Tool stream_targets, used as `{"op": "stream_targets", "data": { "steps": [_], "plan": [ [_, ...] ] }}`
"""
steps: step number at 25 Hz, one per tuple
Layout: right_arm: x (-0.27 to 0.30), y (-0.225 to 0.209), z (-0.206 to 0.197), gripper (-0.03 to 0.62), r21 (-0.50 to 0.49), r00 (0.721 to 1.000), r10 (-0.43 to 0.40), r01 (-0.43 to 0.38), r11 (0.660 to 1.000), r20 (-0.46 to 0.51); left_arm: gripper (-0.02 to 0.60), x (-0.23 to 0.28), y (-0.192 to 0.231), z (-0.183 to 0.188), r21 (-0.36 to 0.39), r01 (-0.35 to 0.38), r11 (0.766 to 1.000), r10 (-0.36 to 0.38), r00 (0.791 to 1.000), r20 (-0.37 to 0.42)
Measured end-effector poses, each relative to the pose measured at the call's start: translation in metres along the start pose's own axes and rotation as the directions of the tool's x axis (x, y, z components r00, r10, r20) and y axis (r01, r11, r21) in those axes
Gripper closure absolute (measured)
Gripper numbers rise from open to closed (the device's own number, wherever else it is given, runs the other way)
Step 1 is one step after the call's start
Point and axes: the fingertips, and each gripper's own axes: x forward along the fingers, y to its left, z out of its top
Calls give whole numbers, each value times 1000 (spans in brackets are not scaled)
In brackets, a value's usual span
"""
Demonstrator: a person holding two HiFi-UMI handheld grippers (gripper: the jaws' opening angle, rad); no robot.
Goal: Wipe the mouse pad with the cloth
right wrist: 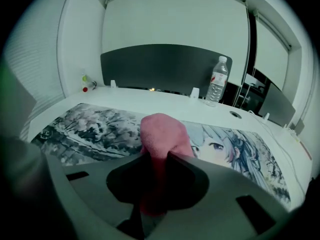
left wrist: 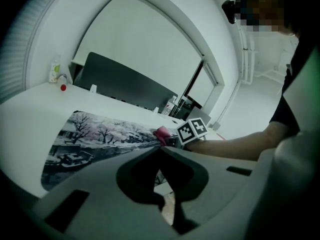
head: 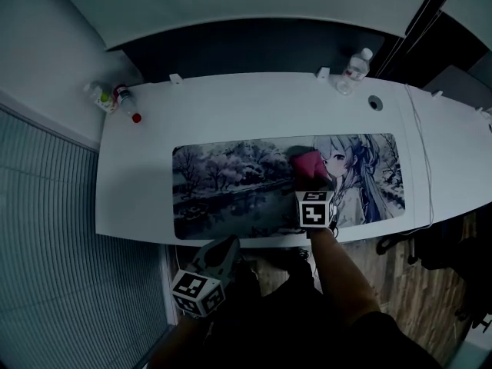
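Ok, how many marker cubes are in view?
2: one cube on the right tool, over the mouse pad; another cube on the left tool, off the desk.

**Surfaces in front of you**

Your cloth is pink, fuzzy fabric. The mouse pad looks matt and printed, and the desk under it is smooth and white. Upper right, the bottle is clear plastic; lower right, the floor is wood-grained.

Head view is looking steeply down on the whole desk. Both gripper views are looking low across it, sharing the mouse pad.
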Motion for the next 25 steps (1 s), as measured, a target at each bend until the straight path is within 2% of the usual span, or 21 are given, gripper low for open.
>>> {"op": "stream_targets", "data": {
  "steps": [15,25],
  "plan": [
    [11,174,32,511,-76,992,121,-118,990,34,577,-82,81,0,6,-62,998,62,998,20],
    [12,281,46,511,-208,969,245,-235,949,21,577,-124,119,-3,-30,-126,992,127,991,51]
  ]
}}
